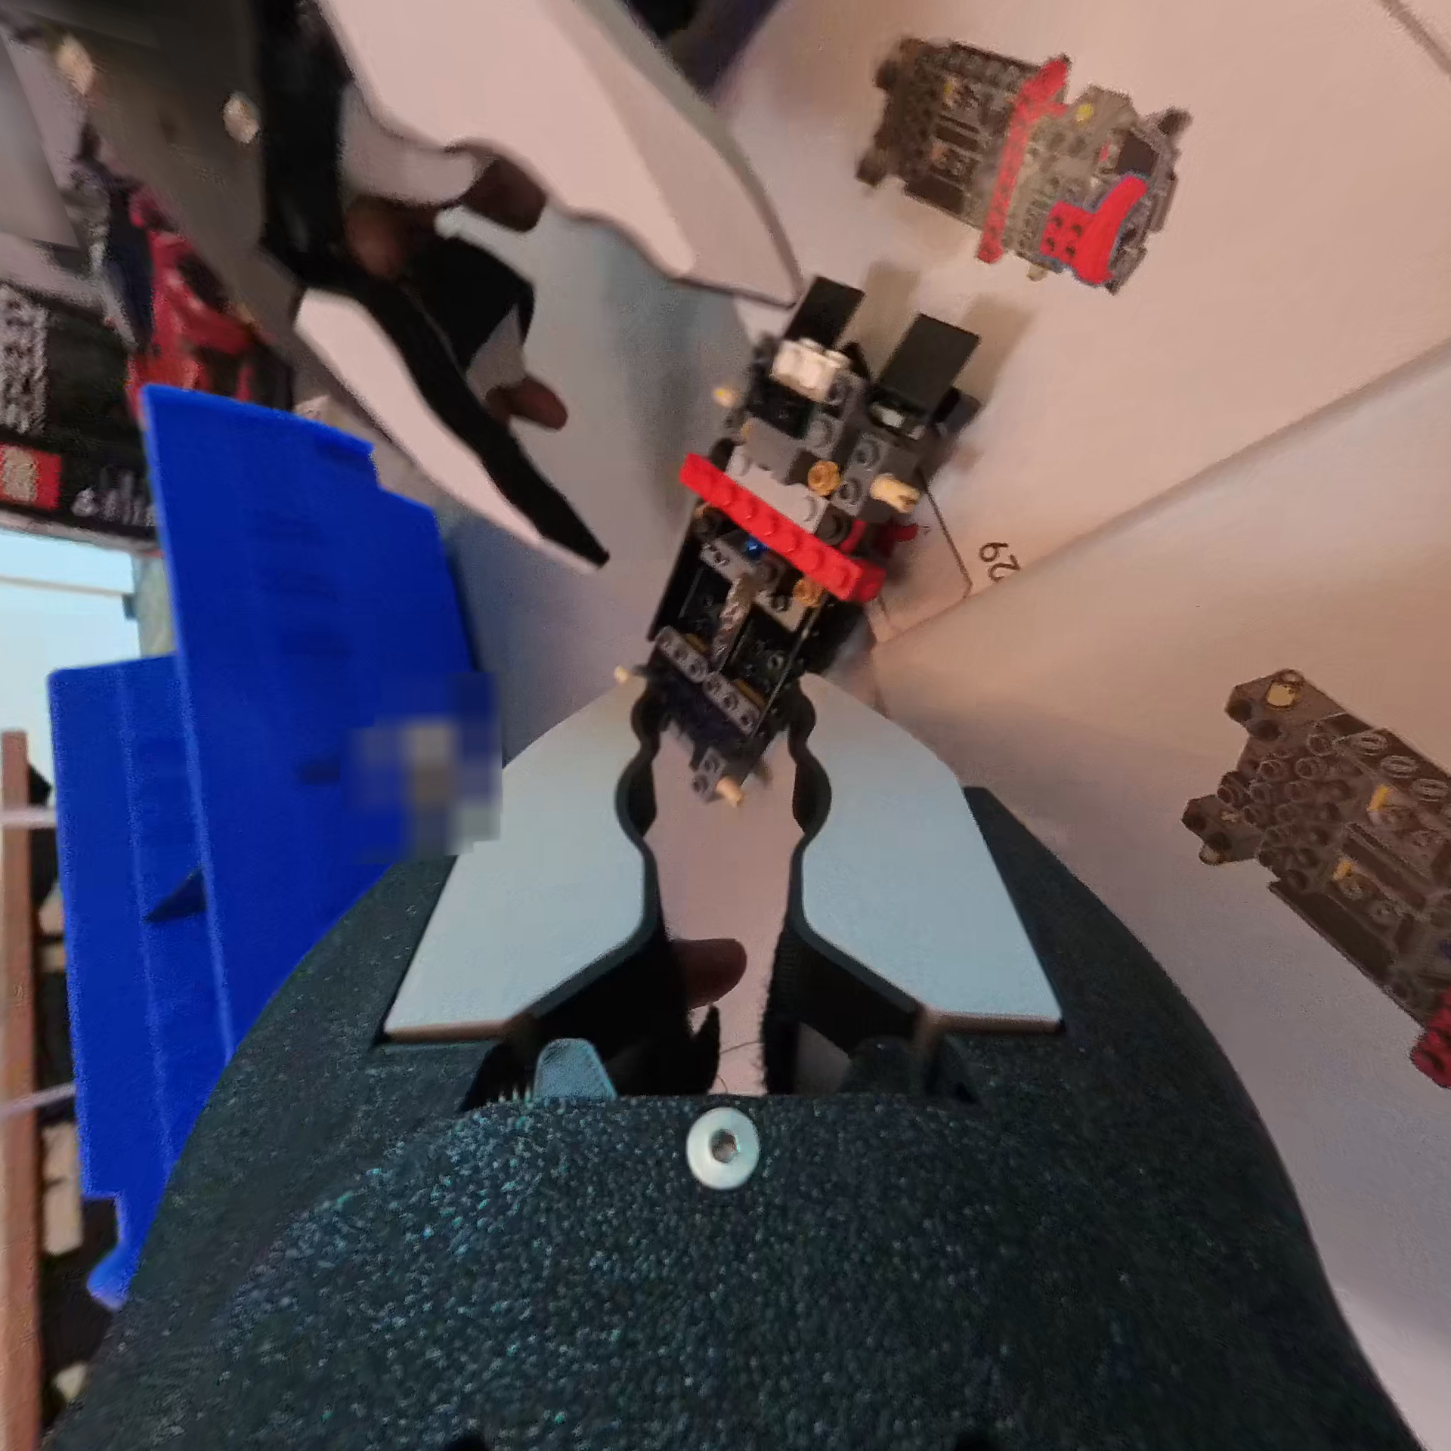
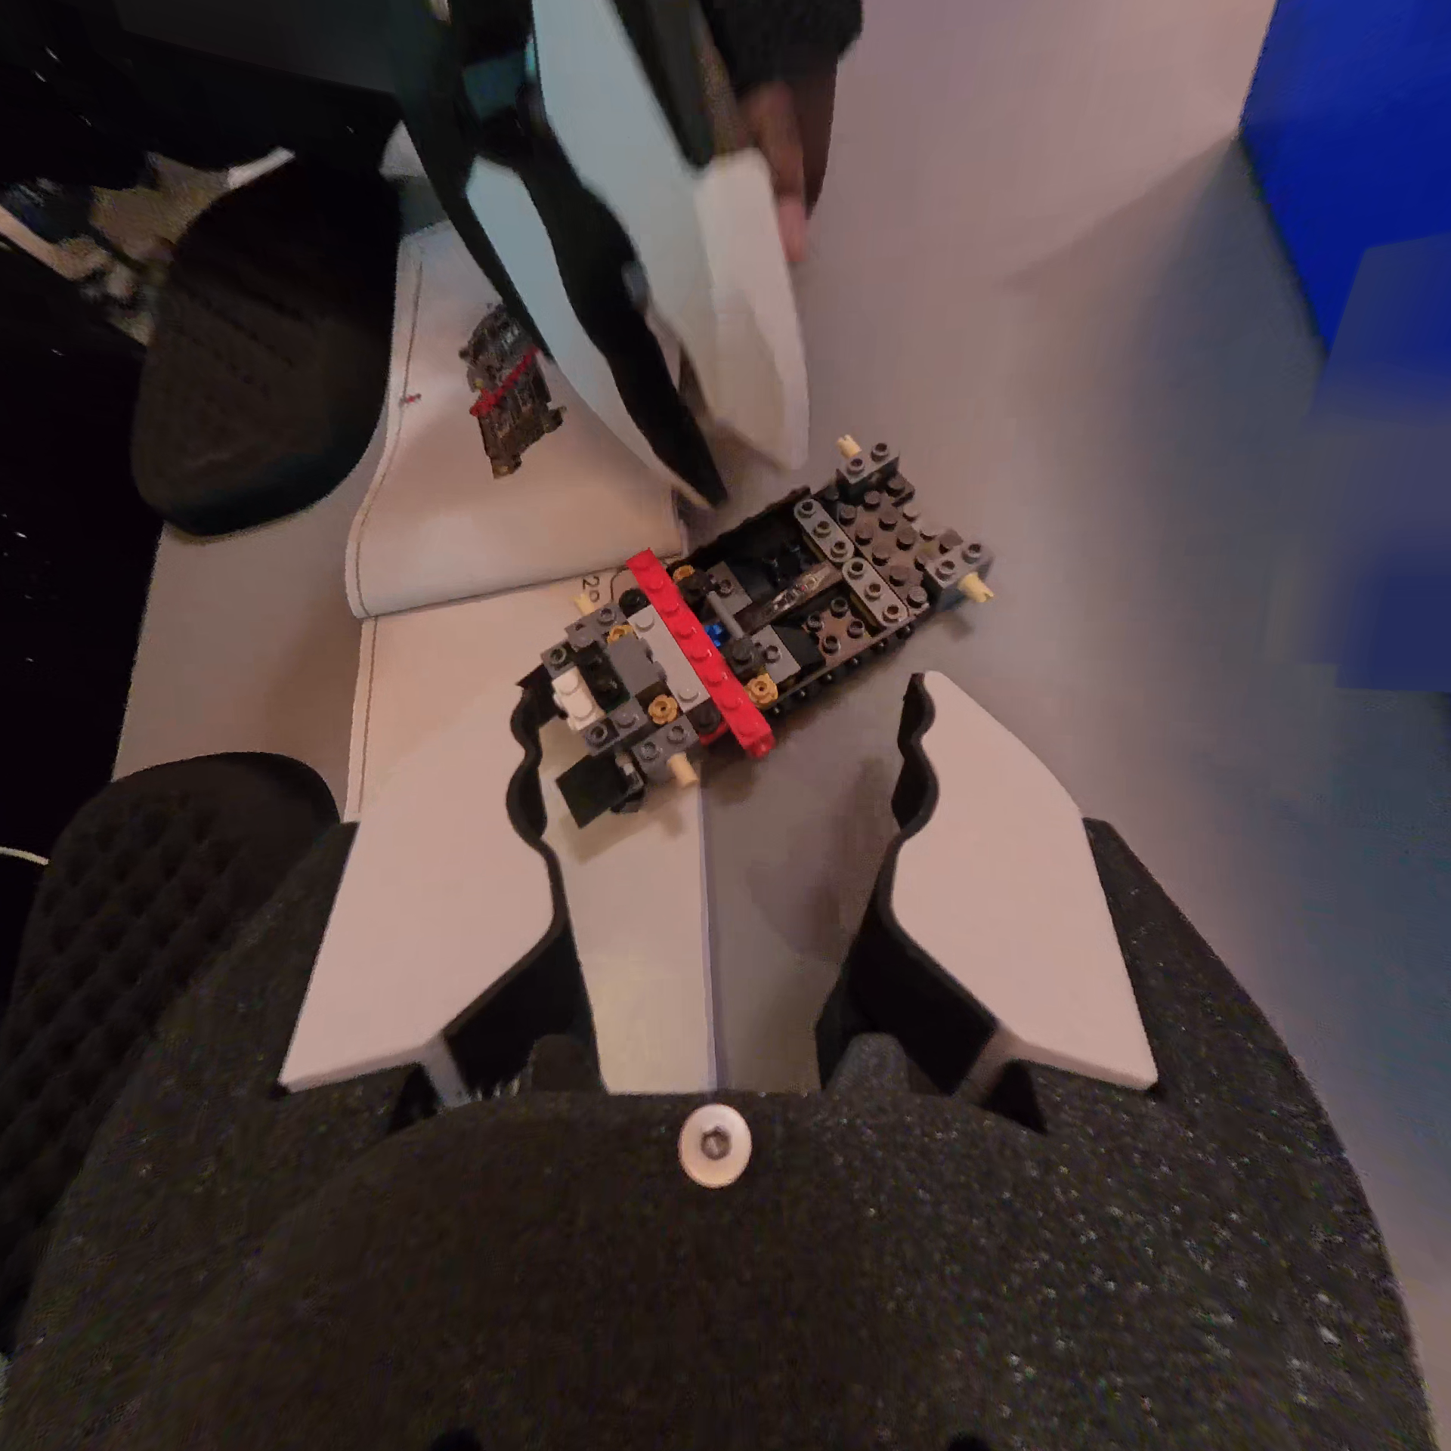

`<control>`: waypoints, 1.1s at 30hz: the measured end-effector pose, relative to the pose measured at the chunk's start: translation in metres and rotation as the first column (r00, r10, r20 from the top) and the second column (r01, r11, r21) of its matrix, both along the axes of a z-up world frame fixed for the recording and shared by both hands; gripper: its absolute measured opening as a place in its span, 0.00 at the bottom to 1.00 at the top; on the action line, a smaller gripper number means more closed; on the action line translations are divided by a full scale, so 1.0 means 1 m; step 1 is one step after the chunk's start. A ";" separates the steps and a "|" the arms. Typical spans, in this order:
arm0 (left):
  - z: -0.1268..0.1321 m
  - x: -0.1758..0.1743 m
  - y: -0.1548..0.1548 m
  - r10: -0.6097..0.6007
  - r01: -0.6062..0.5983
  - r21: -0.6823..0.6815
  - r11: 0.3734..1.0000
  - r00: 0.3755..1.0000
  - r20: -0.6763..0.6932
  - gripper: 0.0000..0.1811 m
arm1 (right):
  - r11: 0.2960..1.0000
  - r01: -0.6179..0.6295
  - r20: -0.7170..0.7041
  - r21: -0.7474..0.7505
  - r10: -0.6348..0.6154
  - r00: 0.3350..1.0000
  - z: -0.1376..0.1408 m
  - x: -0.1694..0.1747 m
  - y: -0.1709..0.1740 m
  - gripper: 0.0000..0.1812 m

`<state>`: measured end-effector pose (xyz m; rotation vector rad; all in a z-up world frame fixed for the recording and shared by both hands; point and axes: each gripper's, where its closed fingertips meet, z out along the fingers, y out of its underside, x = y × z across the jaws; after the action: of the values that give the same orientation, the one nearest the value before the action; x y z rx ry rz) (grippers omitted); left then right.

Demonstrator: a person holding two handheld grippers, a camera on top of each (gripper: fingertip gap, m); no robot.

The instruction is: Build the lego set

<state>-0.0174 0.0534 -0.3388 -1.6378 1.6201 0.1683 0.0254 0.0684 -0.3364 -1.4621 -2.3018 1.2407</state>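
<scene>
A partly built lego car chassis (image 2: 754, 628), black and grey with a red beam across it, lies flat on the open instruction booklet (image 2: 487, 534) and the table. My right gripper (image 2: 722, 699) is open wide and empty, its tips either side of the chassis's white-and-black end. My left gripper (image 1: 718, 707) is open, its tips straddling the opposite end of the chassis (image 1: 777, 510). I cannot tell whether they touch it. The left gripper (image 2: 746, 479) also shows, blurred, at the top of the right wrist view. The right gripper's white fingers (image 1: 550, 157) show at the top left of the left wrist view.
Blue plastic bins (image 1: 298, 628) stand at the left of the left wrist view and show at the far right of the right wrist view (image 2: 1374, 235). A lego box (image 1: 55, 440) lies behind them. A black chair (image 2: 259, 353) stands beyond the table edge. The booklet pages (image 1: 1178, 471) show printed build steps.
</scene>
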 end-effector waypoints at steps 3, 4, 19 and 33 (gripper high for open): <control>0.021 -0.014 -0.006 0.106 -0.101 -0.051 0.994 0.987 0.117 0.30 | 0.989 0.042 -0.037 0.139 -0.037 0.999 0.012 0.014 0.006 0.52; 0.027 -0.020 -0.009 0.149 -0.138 -0.079 0.987 0.977 0.153 0.34 | 0.981 0.068 -0.058 0.180 -0.059 0.997 0.017 0.019 0.007 0.53; 0.065 -0.017 -0.111 0.454 -0.352 -0.291 0.890 0.749 0.483 0.29 | 0.845 0.480 -0.349 0.236 -0.387 0.853 0.059 0.077 -0.033 0.52; 0.082 -0.016 -0.118 0.515 -0.479 -0.273 0.834 0.499 0.697 0.51 | 0.759 0.629 -0.404 0.170 -0.528 0.747 0.059 0.084 -0.028 0.66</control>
<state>-0.0331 -0.0644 -0.2566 -1.8277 0.4794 -0.2487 0.1090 0.0405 -0.2775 -1.5413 -1.5283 0.8248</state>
